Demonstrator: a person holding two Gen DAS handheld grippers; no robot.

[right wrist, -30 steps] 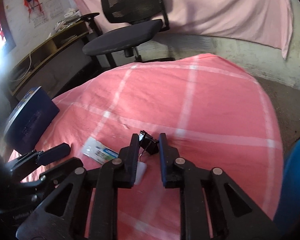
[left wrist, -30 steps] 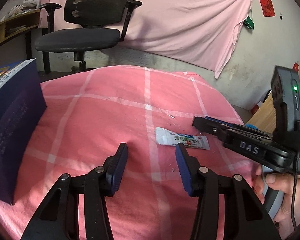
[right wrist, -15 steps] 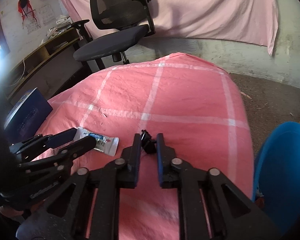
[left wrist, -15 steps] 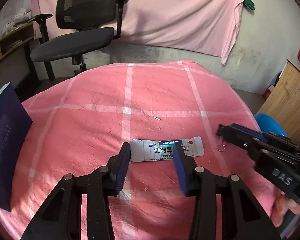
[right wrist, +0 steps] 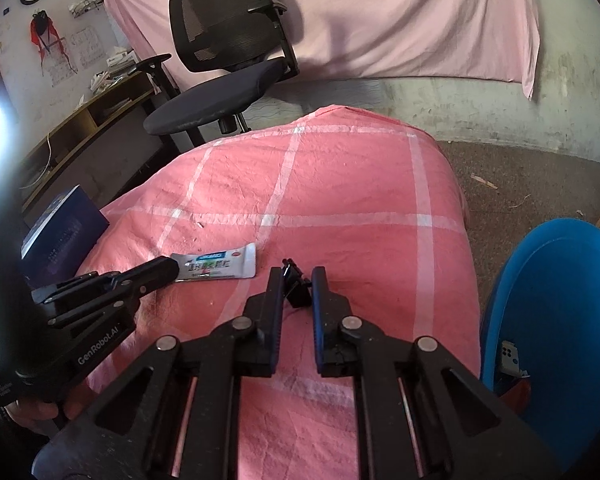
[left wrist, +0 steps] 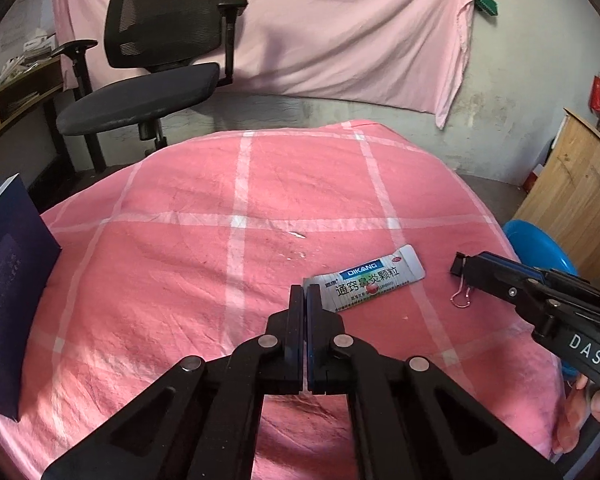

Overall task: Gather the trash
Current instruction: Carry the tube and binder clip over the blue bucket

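Left tongs (left wrist: 304,294) fully closed on near-left corner of medicine sachet (left wrist: 366,278), long axis running up-right; right tongs (right wrist: 296,280) clamped on binder clip (right wrist: 296,286).

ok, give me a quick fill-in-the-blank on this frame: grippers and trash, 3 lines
1. The left gripper is shut on the corner of the ____.
2. The right gripper is shut on a black ____.
3. The medicine sachet lies on a ____ checked cloth.

Missing: medicine sachet; binder clip; pink
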